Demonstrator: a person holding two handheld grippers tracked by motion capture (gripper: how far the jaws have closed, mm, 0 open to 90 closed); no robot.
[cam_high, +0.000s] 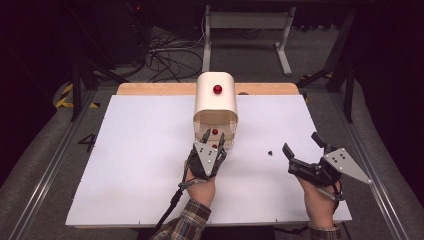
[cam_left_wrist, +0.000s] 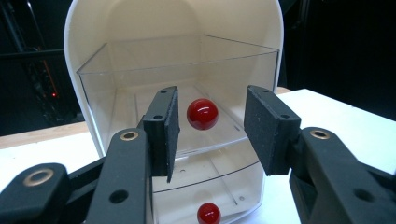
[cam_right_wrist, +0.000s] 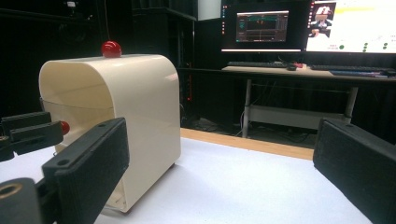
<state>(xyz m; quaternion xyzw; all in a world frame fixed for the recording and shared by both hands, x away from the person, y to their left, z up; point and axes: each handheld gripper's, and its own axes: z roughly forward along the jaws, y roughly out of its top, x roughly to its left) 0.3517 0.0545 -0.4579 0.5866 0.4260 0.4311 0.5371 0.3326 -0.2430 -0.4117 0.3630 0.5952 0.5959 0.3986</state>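
A cream arched cabinet (cam_high: 216, 97) stands at the table's middle back, with clear drawers in its open front. A red ball (cam_high: 217, 89) sits on its top. The upper drawer (cam_left_wrist: 187, 70) has a red knob (cam_left_wrist: 202, 114); a lower red knob (cam_left_wrist: 208, 213) shows beneath it. My left gripper (cam_high: 214, 136) is at the cabinet front. Its pads (cam_left_wrist: 163, 126) stand on either side of the upper knob with a gap on each side, so it is open. My right gripper (cam_high: 301, 142) rests open and empty at the front right, away from the cabinet.
A small black bit (cam_high: 270, 152) lies on the white tabletop (cam_high: 140, 165) between the two grippers. A wooden strip (cam_high: 150, 89) runs along the table's far edge. Cables and a desk frame (cam_high: 247, 22) lie on the floor beyond. Monitors (cam_right_wrist: 261, 28) glow behind.
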